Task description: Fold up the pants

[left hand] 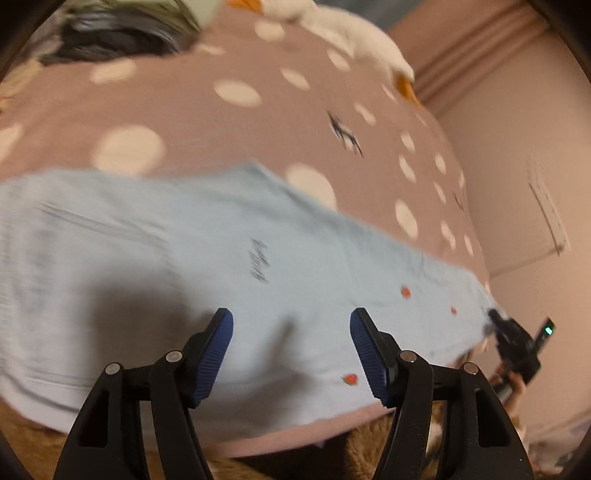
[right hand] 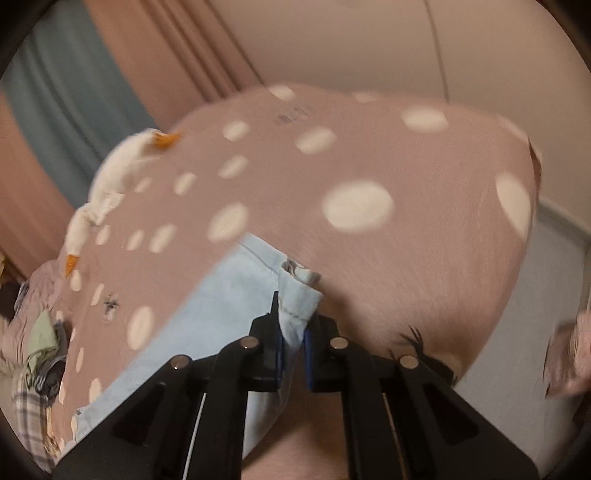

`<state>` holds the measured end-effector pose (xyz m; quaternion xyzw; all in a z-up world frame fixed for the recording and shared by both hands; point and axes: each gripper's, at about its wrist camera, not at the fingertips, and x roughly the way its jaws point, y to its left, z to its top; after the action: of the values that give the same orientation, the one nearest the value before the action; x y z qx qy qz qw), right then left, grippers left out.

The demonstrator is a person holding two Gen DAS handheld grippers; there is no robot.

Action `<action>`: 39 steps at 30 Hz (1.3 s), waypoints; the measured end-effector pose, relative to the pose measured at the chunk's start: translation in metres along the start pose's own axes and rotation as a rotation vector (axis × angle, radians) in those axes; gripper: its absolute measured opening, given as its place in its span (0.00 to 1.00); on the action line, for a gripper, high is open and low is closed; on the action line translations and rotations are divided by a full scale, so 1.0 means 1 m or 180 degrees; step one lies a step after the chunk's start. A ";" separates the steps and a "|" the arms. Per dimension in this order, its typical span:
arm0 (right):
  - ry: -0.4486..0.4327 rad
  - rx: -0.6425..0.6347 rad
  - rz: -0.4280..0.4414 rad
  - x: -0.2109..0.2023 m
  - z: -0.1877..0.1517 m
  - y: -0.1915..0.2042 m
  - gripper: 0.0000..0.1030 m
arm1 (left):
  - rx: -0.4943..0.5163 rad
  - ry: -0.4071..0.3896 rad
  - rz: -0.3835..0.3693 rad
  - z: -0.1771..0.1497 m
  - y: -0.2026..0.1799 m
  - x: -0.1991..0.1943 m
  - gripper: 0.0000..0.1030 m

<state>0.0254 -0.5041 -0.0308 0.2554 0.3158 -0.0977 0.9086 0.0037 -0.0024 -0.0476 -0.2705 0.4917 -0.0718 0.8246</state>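
Light blue pants (left hand: 177, 266) with small red prints lie spread across a pink polka-dot bedspread (left hand: 207, 122). My left gripper (left hand: 291, 354) is open and empty, hovering just above the pants near the bed's front edge. My right gripper (right hand: 293, 343) is shut on the hem end of a pants leg (right hand: 299, 299), with the leg (right hand: 207, 321) running back to the left over the bedspread (right hand: 369, 155). The right gripper also shows in the left wrist view (left hand: 517, 343), at the far right end of the pants.
A white plush goose (left hand: 354, 33) lies along the far side of the bed; it also shows in the right wrist view (right hand: 110, 184). Piled clothes (left hand: 118, 33) sit at the far left. Pink curtains (right hand: 177, 55) and a wall stand behind the bed.
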 end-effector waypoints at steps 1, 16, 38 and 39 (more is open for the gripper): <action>-0.0038 -0.0058 0.0084 -0.004 0.004 0.009 0.08 | -0.0043 -0.0090 0.0054 0.003 0.007 -0.010 0.64; 0.0944 -0.1638 0.1821 -0.005 -0.116 0.243 0.08 | -0.0296 -0.0451 0.0133 0.003 0.042 -0.044 0.67; 0.1208 -0.1196 0.0898 0.023 -0.105 0.153 0.36 | 0.0109 0.0469 -0.0612 0.032 -0.027 0.079 0.74; 0.1201 -0.1146 0.0786 0.026 -0.103 0.142 0.32 | 0.0046 0.0582 -0.0762 0.034 -0.029 0.092 0.70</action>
<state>0.0397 -0.3295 -0.0584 0.1401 0.4580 0.1205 0.8695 0.0831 -0.0499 -0.0911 -0.3136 0.5284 -0.1976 0.7638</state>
